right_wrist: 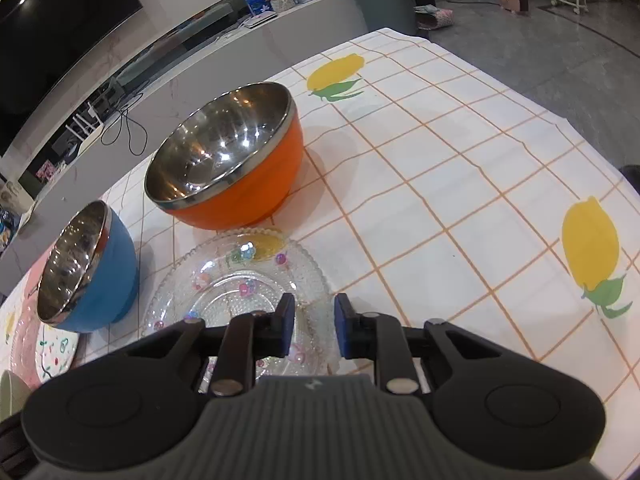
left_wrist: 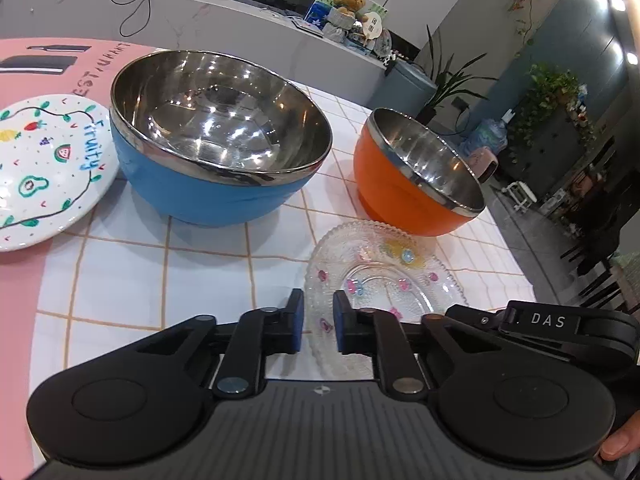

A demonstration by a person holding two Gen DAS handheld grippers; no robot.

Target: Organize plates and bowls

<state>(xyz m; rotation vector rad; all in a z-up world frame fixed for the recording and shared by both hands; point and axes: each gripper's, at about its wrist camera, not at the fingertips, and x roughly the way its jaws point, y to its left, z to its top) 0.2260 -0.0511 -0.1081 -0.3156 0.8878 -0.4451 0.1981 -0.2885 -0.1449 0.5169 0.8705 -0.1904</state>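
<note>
A clear glass plate [left_wrist: 384,280] with small coloured flowers lies on the checked tablecloth. My left gripper [left_wrist: 319,326] straddles its left rim, one blue pad outside and one inside, jaws drawn narrow on the rim. My right gripper [right_wrist: 314,330] straddles the glass plate [right_wrist: 240,288] at its right rim the same way. Behind the plate stand an orange bowl [left_wrist: 404,184] and a larger blue bowl [left_wrist: 208,184], both steel-lined and empty. In the right wrist view the orange bowl [right_wrist: 248,196] is at centre and the blue bowl [right_wrist: 108,280] at left.
A white plate painted with fruit [left_wrist: 44,168] lies left of the blue bowl on a pink mat [left_wrist: 20,280]. The table's far edge [left_wrist: 508,240] runs just behind the orange bowl. Open tablecloth with lemon prints [right_wrist: 480,200] stretches to the right. A thumb [left_wrist: 620,446] shows at the lower right.
</note>
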